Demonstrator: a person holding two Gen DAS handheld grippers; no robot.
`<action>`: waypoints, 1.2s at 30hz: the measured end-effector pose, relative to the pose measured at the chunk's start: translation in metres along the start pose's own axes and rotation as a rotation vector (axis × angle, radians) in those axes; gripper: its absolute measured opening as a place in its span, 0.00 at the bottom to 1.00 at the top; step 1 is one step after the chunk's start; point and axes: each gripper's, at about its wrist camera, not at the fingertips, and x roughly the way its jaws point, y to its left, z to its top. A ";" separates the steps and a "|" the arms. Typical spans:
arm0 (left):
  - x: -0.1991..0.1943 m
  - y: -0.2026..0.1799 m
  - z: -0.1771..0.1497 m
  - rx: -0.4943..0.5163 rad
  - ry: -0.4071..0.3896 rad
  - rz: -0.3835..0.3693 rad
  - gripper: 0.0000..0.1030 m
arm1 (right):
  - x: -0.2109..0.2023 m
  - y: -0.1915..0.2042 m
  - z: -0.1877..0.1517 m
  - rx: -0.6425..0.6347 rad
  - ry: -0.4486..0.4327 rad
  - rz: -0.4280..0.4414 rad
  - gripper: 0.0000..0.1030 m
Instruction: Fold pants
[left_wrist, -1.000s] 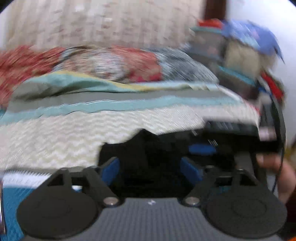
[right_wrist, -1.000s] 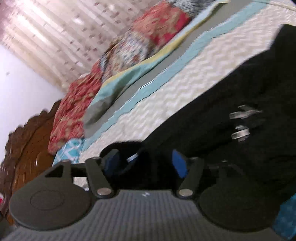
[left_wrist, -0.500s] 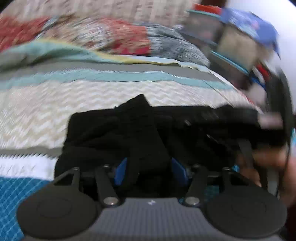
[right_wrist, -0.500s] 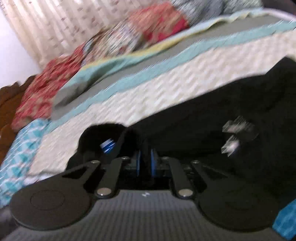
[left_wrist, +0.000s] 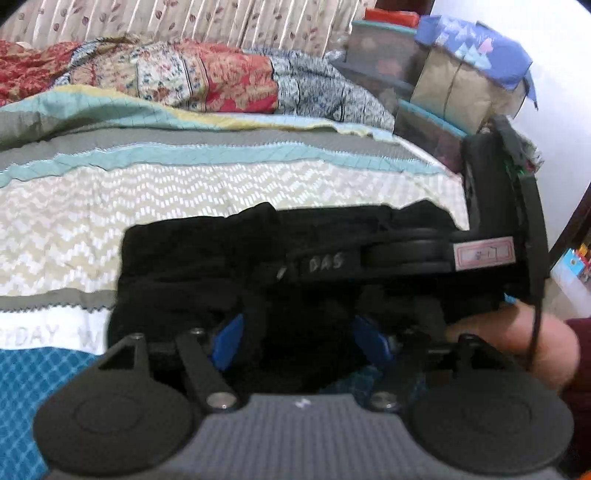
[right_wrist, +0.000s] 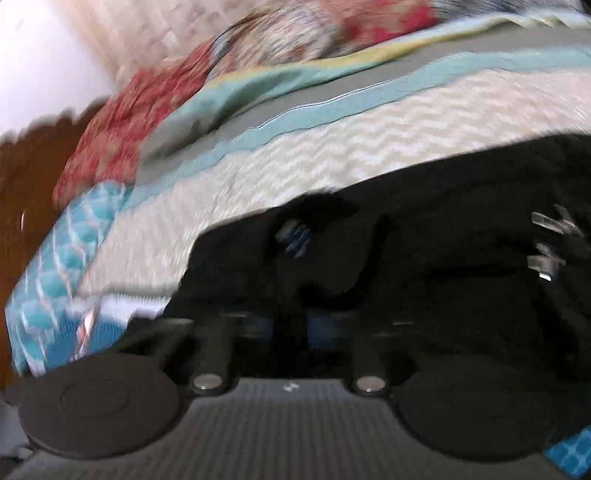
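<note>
The black pants (left_wrist: 192, 266) lie bunched on the striped bedspread (left_wrist: 147, 192), with metal clips (right_wrist: 550, 240) showing in the right wrist view. My left gripper (left_wrist: 301, 341) is open, its blue pads (left_wrist: 229, 341) spread apart just above the near edge of the fabric. My right gripper (right_wrist: 288, 325) is shut on a fold of the pants (right_wrist: 424, 240) low at the near edge. The right gripper's body (left_wrist: 424, 258) lies across the pants in the left wrist view, held by a hand (left_wrist: 517, 339).
Patterned pillows and a quilt (left_wrist: 207, 77) lie along the far side of the bed. Stacked boxes and bags (left_wrist: 454, 81) stand at the far right. A wooden headboard (right_wrist: 33, 177) is at the left of the right wrist view.
My left gripper has opened and let go of the fabric fold it held half a second ago. My right gripper closed on the pants and stays shut, and both views have shifted.
</note>
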 end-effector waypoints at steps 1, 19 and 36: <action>-0.010 0.005 -0.001 -0.020 -0.016 -0.007 0.65 | -0.009 0.007 0.003 -0.055 -0.054 -0.022 0.12; 0.021 0.074 0.028 -0.386 0.034 -0.080 0.19 | -0.056 -0.035 0.012 0.056 -0.165 -0.044 0.47; 0.006 0.032 -0.005 -0.261 0.146 -0.120 0.26 | -0.043 -0.073 0.017 0.188 -0.115 0.101 0.43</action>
